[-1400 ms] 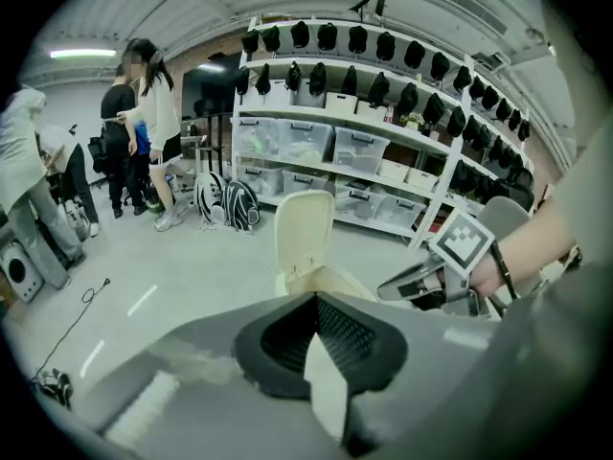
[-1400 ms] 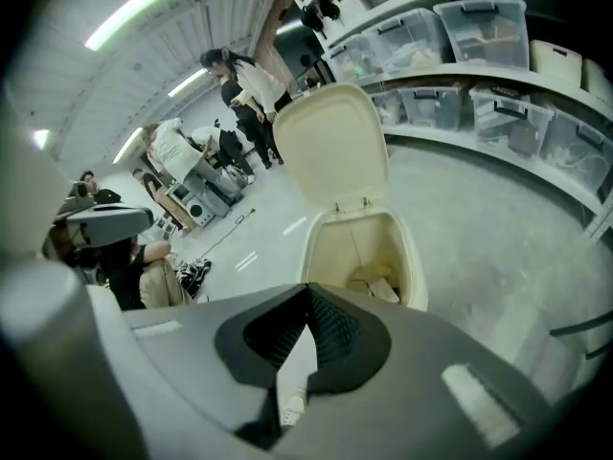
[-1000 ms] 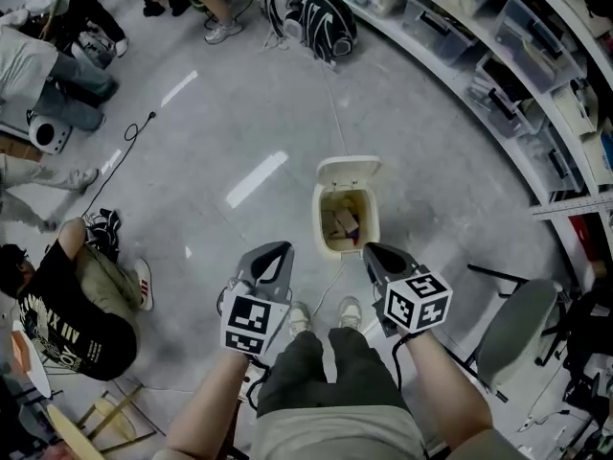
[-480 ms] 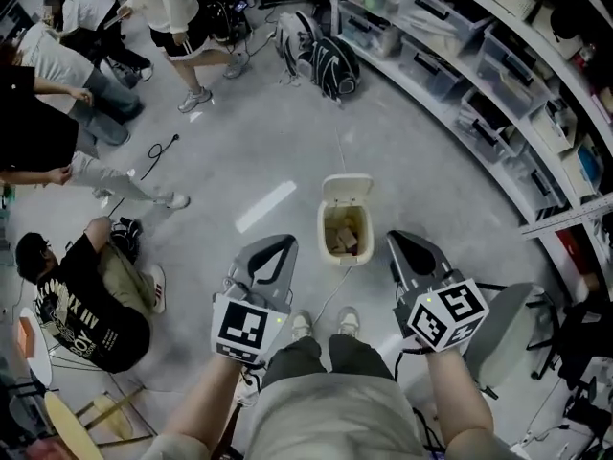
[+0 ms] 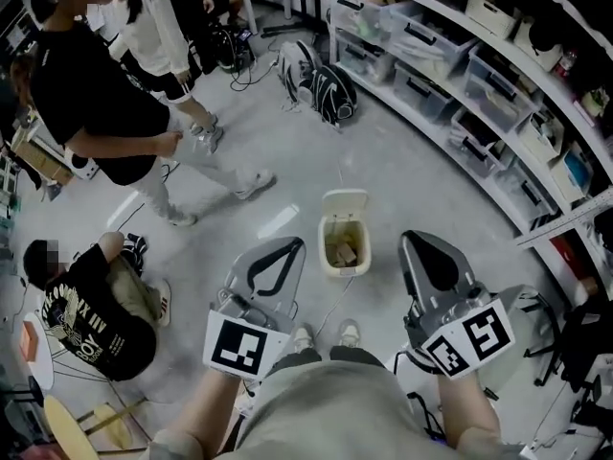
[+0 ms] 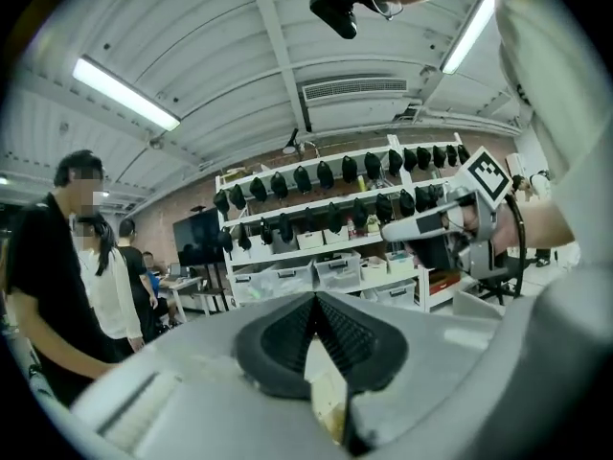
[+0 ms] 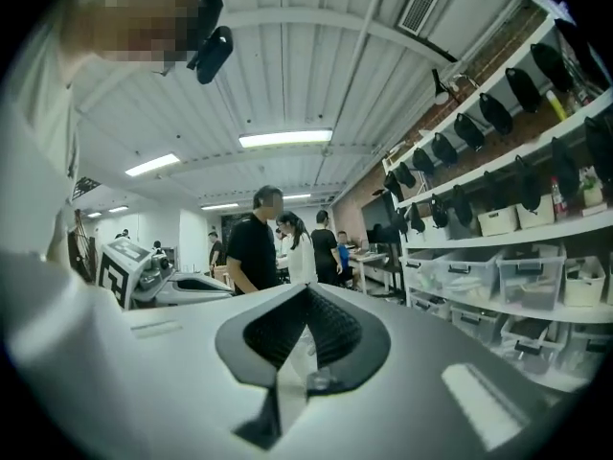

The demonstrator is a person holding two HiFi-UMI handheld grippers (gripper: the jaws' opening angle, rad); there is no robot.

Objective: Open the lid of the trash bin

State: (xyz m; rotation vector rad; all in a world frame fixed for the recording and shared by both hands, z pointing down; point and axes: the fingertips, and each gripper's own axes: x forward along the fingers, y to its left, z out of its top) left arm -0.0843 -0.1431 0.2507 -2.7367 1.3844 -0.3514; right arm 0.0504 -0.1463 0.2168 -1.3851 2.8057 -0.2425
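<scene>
A small cream trash bin stands on the grey floor in front of my feet in the head view. Its lid is tipped up at the far side, and cardboard-like scraps show inside. My left gripper is held up to the bin's left, shut and holding nothing. My right gripper is held up to its right, also shut and holding nothing. Neither touches the bin. The left gripper view looks over the closed left gripper at shelves; the right gripper view looks over the closed right gripper at the room.
Curved shelving with plastic boxes lines the right side, with a backpack on the floor near it. A person stands at the left and another sits on the floor. A chair is at my right. A cable runs to the bin.
Both grippers have risen towards the camera and look larger. The head view has tilted up, so the bin looks smaller and farther. A person in black has walked in at the left.
</scene>
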